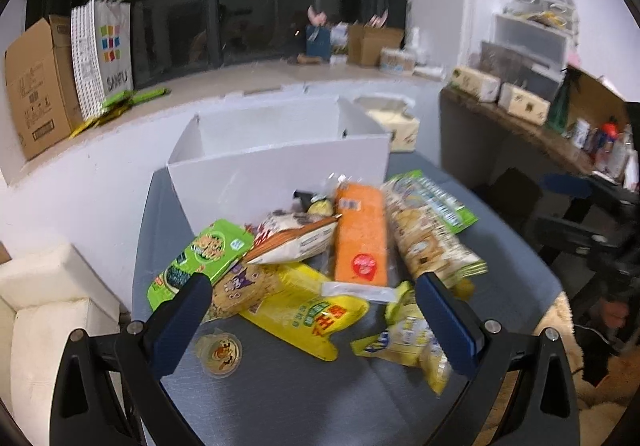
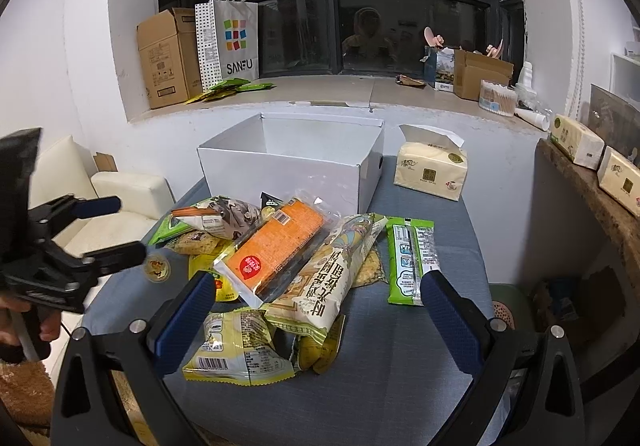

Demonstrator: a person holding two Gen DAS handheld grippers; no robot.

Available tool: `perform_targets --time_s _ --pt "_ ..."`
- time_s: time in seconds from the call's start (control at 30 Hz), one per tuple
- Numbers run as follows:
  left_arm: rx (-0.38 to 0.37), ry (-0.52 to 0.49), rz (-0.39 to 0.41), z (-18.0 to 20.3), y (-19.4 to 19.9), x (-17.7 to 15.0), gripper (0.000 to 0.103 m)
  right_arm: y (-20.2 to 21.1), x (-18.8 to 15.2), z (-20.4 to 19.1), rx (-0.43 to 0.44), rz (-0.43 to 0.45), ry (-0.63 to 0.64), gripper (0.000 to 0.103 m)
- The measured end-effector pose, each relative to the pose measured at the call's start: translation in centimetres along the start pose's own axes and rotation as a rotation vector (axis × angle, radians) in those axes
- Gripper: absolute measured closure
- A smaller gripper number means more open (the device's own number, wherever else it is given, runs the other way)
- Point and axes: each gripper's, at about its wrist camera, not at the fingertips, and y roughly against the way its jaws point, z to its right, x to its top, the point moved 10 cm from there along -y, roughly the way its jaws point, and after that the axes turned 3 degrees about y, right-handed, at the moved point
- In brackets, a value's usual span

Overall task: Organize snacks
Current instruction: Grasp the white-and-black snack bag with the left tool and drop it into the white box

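Grey table (image 2: 400,346) under a dark window carries a heap of snacks just in front of an open white box (image 2: 288,170). An orange packet (image 2: 276,250) lies atop the pile. Both tongs hover spread wide, holding nothing: the left gripper (image 1: 312,288) above the yellow bag (image 1: 308,310), the right gripper (image 2: 316,282) near the green packet (image 2: 410,260).

Left tool (image 1: 312,288) and right tool (image 2: 318,286) gape (both unladen).
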Motion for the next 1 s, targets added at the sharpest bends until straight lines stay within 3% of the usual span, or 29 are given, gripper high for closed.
perform_targets --time_s 0.33,0.5,0.53,0.57,0.6,0.73,1.0 --pt "0.002 0.098 -0.199 -1.8 -9.1 -0.2 0.000 0.0 -0.5 0.7 -0.008 -0.005 -0.016 0.000" --pt "0.012 0.110 -0.227 -2.1 -12.2 0.0 0.001 0.0 -0.8 1.1 -0.004 -0.006 -0.033 0.000" --pt "0.030 0.096 -0.230 -2.2 -12.5 -0.1 0.006 -0.1 -0.8 1.2 -0.006 -0.008 -0.036 0.000" --pt "0.034 0.077 -0.233 -2.1 -12.8 -0.2 0.035 -0.1 -0.9 1.3 -0.008 -0.009 -0.038 0.000" --pt "0.011 0.083 -0.236 -2.0 -13.0 -0.3 0.042 -0.1 -1.0 1.4 -0.008 -0.009 -0.040 0.000" --pt "-0.054 0.137 -0.169 -2.2 -11.6 0.1 0.049 0.0 -1.1 1.6 -0.004 -0.007 -0.051 0.000" --pt "-0.117 0.189 0.048 -3.3 -2.6 3.0 0.052 -0.5 -1.1 1.5 0.009 -0.014 -0.069 0.000"
